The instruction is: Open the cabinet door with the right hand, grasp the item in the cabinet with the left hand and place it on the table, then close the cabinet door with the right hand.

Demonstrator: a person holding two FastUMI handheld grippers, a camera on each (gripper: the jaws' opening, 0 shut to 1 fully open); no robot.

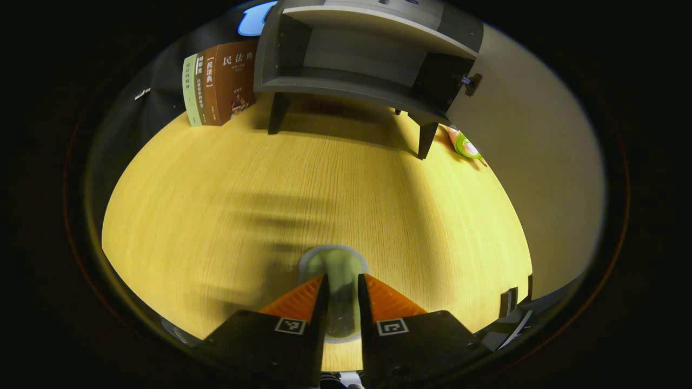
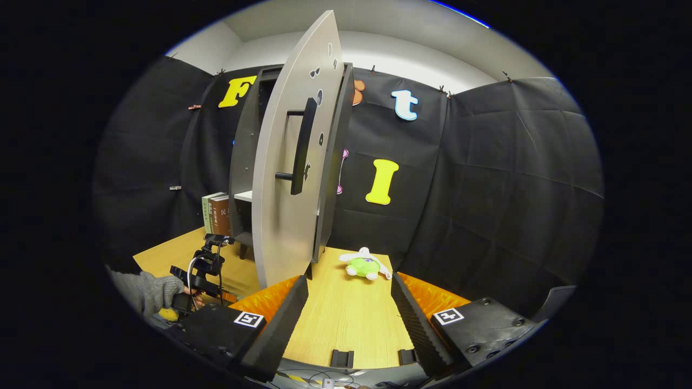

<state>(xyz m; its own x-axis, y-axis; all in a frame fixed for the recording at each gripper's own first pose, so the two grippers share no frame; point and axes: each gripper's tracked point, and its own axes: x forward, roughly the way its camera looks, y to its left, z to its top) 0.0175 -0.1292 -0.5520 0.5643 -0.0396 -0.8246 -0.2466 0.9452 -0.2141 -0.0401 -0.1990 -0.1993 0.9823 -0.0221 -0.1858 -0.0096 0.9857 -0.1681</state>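
Left gripper (image 1: 341, 294) fingers pinch a pale cup-like item (image 1: 336, 270), low over the tabletop (image 1: 227, 205) in front of the cabinet (image 1: 357, 65). Right gripper (image 2: 348, 308) fingers spread wide, holding nothing, near the open cabinet door (image 2: 286, 178). Green plush toy (image 2: 363, 265) lies beside the cabinet.

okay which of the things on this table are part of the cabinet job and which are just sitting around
Part of the job:
- cabinet, its door open
- door handle
- pale cup-like item gripped in the left tongs
- right tongs, open and empty
- table, where the item goes

Just lying about:
- books beside the cabinet
- green plush toy
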